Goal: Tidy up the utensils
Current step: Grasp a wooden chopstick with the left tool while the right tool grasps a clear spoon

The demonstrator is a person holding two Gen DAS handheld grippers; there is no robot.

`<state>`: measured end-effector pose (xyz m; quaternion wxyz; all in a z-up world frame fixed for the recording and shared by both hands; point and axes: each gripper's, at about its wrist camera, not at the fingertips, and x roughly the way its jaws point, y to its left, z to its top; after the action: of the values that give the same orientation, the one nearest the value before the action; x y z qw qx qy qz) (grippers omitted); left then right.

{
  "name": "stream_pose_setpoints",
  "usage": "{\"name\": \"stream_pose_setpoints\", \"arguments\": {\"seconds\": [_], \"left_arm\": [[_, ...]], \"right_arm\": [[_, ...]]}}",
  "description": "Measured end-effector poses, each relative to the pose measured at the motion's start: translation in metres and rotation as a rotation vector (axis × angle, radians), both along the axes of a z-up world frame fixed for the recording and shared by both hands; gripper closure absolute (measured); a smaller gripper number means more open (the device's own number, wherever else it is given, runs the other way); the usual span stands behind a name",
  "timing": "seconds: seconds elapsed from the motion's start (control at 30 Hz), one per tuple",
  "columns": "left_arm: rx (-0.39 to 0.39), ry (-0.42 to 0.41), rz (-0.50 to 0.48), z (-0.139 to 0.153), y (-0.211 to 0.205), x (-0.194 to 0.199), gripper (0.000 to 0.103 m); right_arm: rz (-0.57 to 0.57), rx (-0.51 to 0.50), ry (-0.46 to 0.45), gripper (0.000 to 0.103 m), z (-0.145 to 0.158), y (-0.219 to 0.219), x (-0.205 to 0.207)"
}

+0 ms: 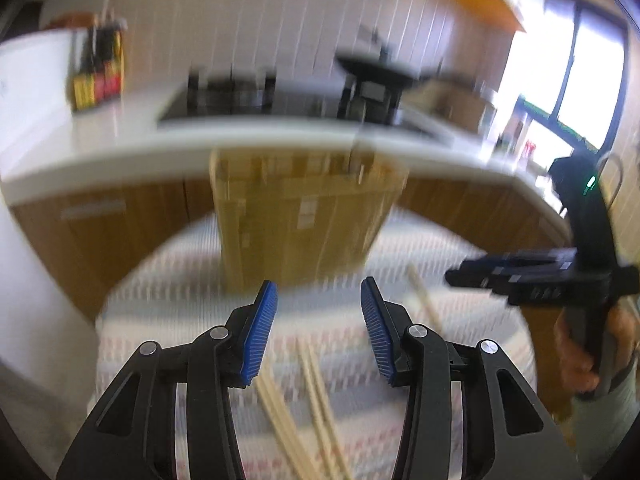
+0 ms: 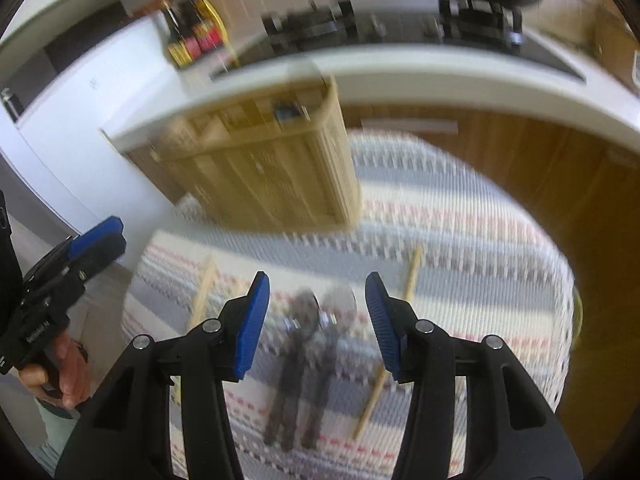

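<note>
The utensils lie loose on a round table under a striped cloth (image 2: 460,216): two dark spoons (image 2: 308,364) side by side near the middle, pale wooden chopsticks (image 2: 400,320) scattered either side of them, and a further bunch of chopsticks (image 1: 316,396) in the left wrist view. Behind them all, at the table's far edge, stands a wooden holder (image 2: 272,168) with slatted compartments; something dark sits in one slot, too blurred to name.

The right tongs (image 2: 316,316) hover above the spoons, blades spread wide and holding nothing. The left tongs (image 1: 318,328) hang over the chopstick bunch, likewise spread and empty.

My guess is that the step in hand is a first pick. To do it well, take one item at a time: come down on a spoon's handle rather than its bowl, with the blades across the handle, and close only once both blades straddle it. The chopsticks are thin and lie flat, so a pinch near one end should grip better. Both views are motion-blurred, so slowing before closing seems wise.

Beyond the holder run a white counter (image 1: 120,148) with a stove (image 1: 240,92) and bottles (image 1: 100,76).
</note>
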<state>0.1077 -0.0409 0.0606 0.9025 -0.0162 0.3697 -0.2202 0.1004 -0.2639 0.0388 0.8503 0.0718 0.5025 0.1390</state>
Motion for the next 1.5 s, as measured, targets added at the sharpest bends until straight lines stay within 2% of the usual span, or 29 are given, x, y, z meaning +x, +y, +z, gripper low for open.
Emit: {"name": "stream_pose_setpoints", "arguments": {"seconds": [0.03, 0.1, 0.13, 0.23, 0.3, 0.5, 0.6, 0.77, 0.9, 0.97, 1.23, 1.3, 1.4, 1.43, 1.47, 1.5], "left_arm": [[0.021, 0.053, -0.006, -0.01, -0.001, 0.002, 0.062], [0.043, 0.148, -0.024, -0.03, -0.001, 0.006, 0.063], [0.047, 0.202, -0.039, -0.042, -0.001, 0.008, 0.063], [0.049, 0.299, -0.064, -0.066, 0.0, 0.011, 0.07], [0.07, 0.327, -0.079, -0.077, -0.001, 0.01, 0.072], [0.134, 0.351, -0.099, -0.095, -0.005, 0.008, 0.077], [0.205, 0.362, -0.095, -0.104, -0.012, 0.01, 0.081], [0.253, 0.355, -0.089, -0.106, -0.015, 0.01, 0.086], [0.274, 0.356, -0.083, -0.11, -0.026, 0.023, 0.086], [0.284, 0.36, -0.09, -0.11, -0.031, 0.028, 0.082], [0.35, 0.382, -0.127, -0.107, -0.052, 0.037, 0.081], [0.361, 0.387, -0.143, -0.108, -0.057, 0.038, 0.077], [0.421, 0.371, -0.151, -0.111, -0.065, 0.035, 0.076], [0.428, 0.366, -0.147, -0.11, -0.068, 0.034, 0.08], [0.418, 0.364, -0.146, -0.11, -0.069, 0.034, 0.092], [0.419, 0.357, -0.135, -0.11, -0.07, 0.033, 0.096]], "right_arm": [[0.004, -0.006, 0.015, 0.057, -0.005, 0.001, 0.0], [0.011, -0.019, 0.048, 0.066, -0.018, 0.005, -0.002], [0.012, -0.01, 0.079, 0.067, -0.028, 0.006, -0.003], [0.005, -0.036, 0.114, 0.069, -0.047, 0.014, -0.007], [0.002, -0.061, 0.122, 0.07, -0.055, 0.016, -0.009], [0.0, -0.095, 0.139, 0.074, -0.069, 0.025, -0.012], [0.002, -0.097, 0.141, 0.074, -0.072, 0.029, -0.014], [0.002, -0.141, 0.136, 0.075, -0.08, 0.044, -0.009], [-0.001, -0.187, 0.127, 0.082, -0.083, 0.049, -0.008], [0.008, -0.199, 0.128, 0.083, -0.083, 0.051, -0.01], [0.025, -0.192, 0.174, 0.082, -0.083, 0.043, -0.006], [0.021, -0.224, 0.179, 0.082, -0.083, 0.048, -0.005], [0.033, -0.283, 0.172, 0.083, -0.082, 0.057, -0.002], [0.038, -0.292, 0.171, 0.085, -0.082, 0.059, -0.002], [0.048, -0.29, 0.17, 0.091, -0.082, 0.063, -0.002], [0.051, -0.288, 0.169, 0.092, -0.082, 0.063, -0.002]]}}
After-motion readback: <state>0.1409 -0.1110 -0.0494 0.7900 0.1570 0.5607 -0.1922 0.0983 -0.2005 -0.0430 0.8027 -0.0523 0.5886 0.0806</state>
